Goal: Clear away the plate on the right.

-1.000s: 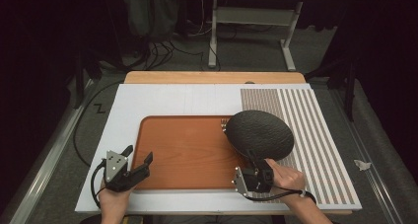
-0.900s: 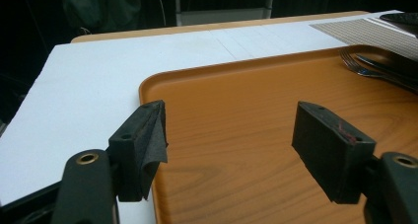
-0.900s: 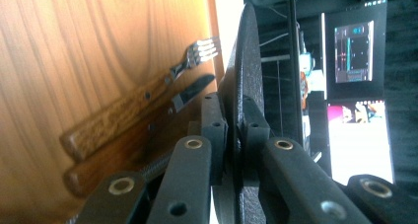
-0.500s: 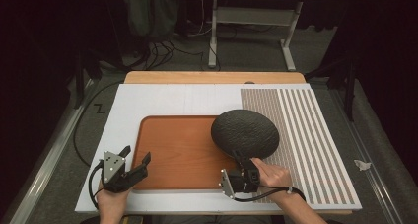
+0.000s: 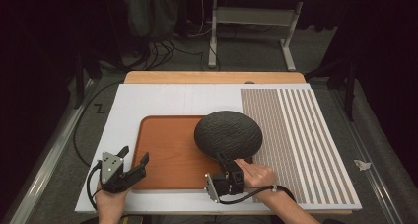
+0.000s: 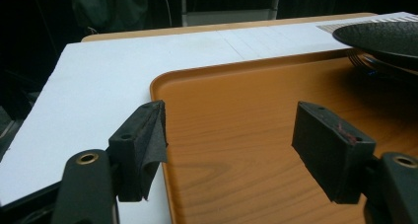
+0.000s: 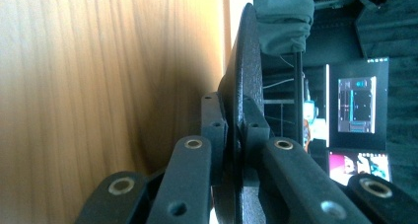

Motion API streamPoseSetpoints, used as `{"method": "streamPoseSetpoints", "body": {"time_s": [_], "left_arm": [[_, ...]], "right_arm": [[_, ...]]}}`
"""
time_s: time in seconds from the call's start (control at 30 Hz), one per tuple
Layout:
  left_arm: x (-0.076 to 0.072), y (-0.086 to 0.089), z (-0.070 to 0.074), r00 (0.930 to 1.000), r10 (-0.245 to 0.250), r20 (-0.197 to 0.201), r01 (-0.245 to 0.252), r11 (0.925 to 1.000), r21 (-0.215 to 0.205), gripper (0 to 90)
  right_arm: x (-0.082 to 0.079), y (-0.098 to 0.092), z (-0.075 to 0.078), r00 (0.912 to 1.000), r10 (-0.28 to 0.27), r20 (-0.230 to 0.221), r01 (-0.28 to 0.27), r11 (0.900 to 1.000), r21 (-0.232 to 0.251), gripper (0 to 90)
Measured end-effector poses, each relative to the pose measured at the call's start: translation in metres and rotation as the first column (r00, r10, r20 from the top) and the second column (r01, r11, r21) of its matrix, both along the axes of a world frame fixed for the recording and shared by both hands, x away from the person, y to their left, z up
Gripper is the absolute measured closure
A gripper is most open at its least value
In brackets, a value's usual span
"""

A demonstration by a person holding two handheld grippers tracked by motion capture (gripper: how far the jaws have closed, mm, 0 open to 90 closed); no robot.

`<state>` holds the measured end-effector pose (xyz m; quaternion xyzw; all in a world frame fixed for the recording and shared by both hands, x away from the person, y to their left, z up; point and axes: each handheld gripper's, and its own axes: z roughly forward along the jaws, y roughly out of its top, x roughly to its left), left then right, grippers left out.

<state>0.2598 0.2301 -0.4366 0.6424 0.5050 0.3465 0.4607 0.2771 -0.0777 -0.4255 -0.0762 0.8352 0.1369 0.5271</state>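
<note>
Your right gripper [image 5: 227, 166] stays pinched on the near rim of the dark plate [image 5: 228, 133], and it has carried the plate leftward since a second ago: it now hangs over the right part of the wooden tray [image 5: 167, 155], with only its right edge over the striped mat [image 5: 300, 135]. Your left gripper [image 5: 133, 161] has not moved; its jaws stand spread at the tray's near left corner.
</note>
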Motion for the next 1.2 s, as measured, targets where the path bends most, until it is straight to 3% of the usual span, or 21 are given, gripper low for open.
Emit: {"method": "streamPoseSetpoints", "body": {"time_s": [0.57,1.2], "left_arm": [[-0.002,0.004,0.001,0.9998,0.017,0.006,-0.017,0.9998,-0.010,29.3],[-0.004,0.006,0.002,0.9997,0.024,0.010,-0.024,0.9996,-0.014,29.4]], "right_arm": [[-0.002,0.028,-0.008,0.9976,0.067,-0.017,-0.067,0.998,-0.005,86.8],[-0.009,0.061,-0.016,0.9857,0.165,-0.034,-0.166,0.986,-0.026,86.5]]}}
